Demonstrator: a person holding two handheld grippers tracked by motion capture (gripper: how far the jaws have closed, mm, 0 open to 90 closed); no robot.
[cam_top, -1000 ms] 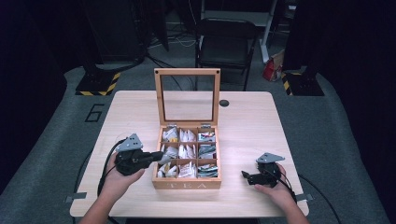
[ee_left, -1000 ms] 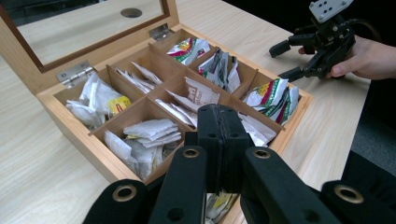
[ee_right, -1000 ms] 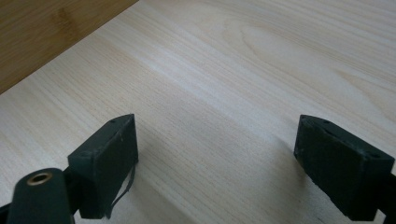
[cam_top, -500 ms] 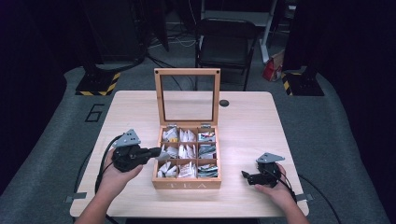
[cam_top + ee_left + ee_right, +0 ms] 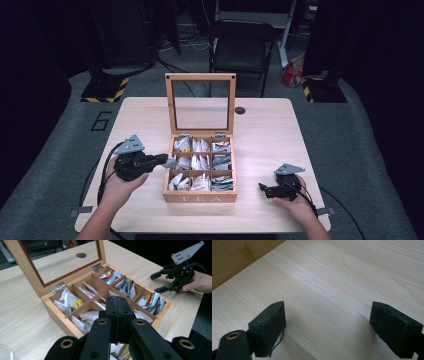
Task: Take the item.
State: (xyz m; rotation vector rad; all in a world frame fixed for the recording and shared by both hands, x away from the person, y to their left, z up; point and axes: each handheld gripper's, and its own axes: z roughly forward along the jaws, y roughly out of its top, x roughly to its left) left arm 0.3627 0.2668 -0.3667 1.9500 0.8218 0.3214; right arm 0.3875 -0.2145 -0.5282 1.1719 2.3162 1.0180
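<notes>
A pale, matt wood-grain tabletop (image 5: 270, 125) carries a honey-coloured square wooden tea box (image 5: 200, 196), its upright lid (image 5: 200, 76) framing a clear, glossy pane on small metal hinges. Crinkled paper and foil tea sachets (image 5: 152, 302) fill its compartments. At 3 o'clock, the right claw (image 5: 263, 190) shows matt black plastic under a grey plate.

Wooden tea box (image 5: 200, 197), lid open, six compartments filled.
The box sits at the table's centre, its glass-paned lid (image 5: 201, 102) standing upright at the 12 o'clock edge on two hinges, "TEA" lettered on the 6 o'clock wall. One tea packet (image 5: 171, 162) is lifted clear at the 9 o'clock wall, beside the middle-row compartment.
</notes>
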